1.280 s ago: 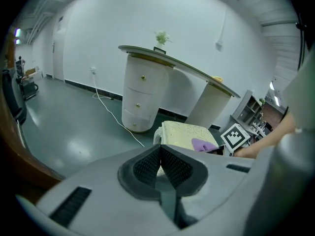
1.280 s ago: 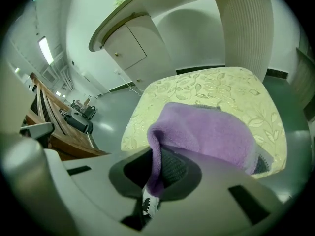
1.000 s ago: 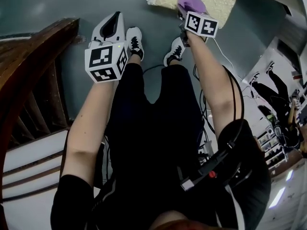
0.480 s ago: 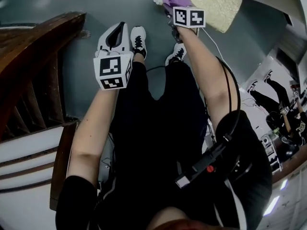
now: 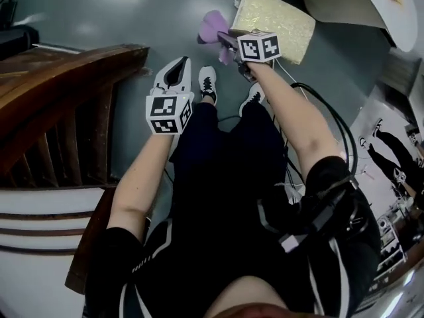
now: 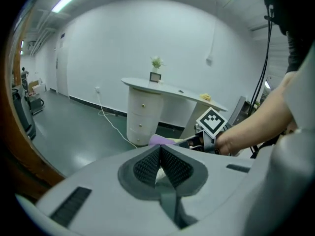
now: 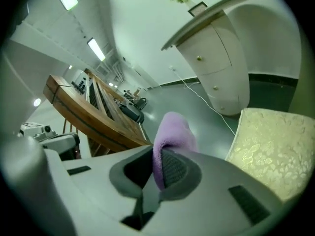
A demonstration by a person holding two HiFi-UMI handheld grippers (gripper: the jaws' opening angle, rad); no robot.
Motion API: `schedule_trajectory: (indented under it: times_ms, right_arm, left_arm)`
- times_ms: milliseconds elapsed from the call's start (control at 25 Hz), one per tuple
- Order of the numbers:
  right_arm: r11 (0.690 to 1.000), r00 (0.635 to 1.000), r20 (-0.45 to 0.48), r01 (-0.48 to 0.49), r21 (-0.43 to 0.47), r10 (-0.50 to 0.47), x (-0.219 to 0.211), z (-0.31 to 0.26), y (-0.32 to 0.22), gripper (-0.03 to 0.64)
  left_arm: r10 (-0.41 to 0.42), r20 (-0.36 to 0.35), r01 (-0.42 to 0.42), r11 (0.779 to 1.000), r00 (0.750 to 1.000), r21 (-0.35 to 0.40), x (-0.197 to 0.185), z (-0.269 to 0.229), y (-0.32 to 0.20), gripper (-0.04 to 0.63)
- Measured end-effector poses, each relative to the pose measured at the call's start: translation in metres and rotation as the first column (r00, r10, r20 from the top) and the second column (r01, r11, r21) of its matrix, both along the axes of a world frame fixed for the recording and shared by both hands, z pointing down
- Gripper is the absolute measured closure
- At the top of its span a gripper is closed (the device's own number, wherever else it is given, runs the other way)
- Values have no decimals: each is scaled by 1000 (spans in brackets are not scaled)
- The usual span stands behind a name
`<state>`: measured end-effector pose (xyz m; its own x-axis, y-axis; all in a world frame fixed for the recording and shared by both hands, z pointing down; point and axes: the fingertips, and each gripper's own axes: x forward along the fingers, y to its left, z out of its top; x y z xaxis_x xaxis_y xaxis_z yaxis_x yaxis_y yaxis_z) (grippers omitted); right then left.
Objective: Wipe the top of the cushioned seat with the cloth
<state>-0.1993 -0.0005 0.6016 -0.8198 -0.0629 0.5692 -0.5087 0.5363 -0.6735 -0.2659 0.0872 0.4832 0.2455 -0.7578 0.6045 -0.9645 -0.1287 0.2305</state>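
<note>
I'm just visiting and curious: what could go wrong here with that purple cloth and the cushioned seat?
The right hand-held gripper pinches the purple cloth by one end, so it might slip out mid-wipe. A white cable lies on the floor by the cushioned seat; feet could snag it.

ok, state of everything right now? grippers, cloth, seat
Left gripper: fingers shut, nothing between them.
Right gripper: fingers shut on the cloth.
Cloth: bunched, held in the air beside the seat, not touching it.
Seat: top bare, nothing on it.
</note>
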Motion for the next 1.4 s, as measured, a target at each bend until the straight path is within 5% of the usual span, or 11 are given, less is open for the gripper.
schedule_trajectory:
  times_ms: [160,320,600,920,1080,1400]
  right_arm:
    - [995,998,45,30,99,-34,4,-77,7,594]
    - [968,998,-9,57,244,-57,29,-148,1,594]
    - [910,998,26,-56,410,50,81,-268,-9,592]
    - [814,994,34,-102,572,101,147,-368,-12,592]
    - [761,987,44,-145,633,152,177,-407,-18,592]
    - [630,959,102,-252,735,265,240,-474,-25,592]
  left_arm:
    - [7,2,-8,997,1000,80,3,-58,-11,591]
    - [64,5,-64,990,998,128,20,-96,-26,591]
    - [167,-37,-154,962,985,224,54,-161,-49,591]
    - [319,-80,-274,898,944,344,106,-237,-67,591]
    - [423,-111,-340,836,899,430,131,-287,-74,591]
    - [413,-110,-315,819,904,480,151,-343,-99,591]
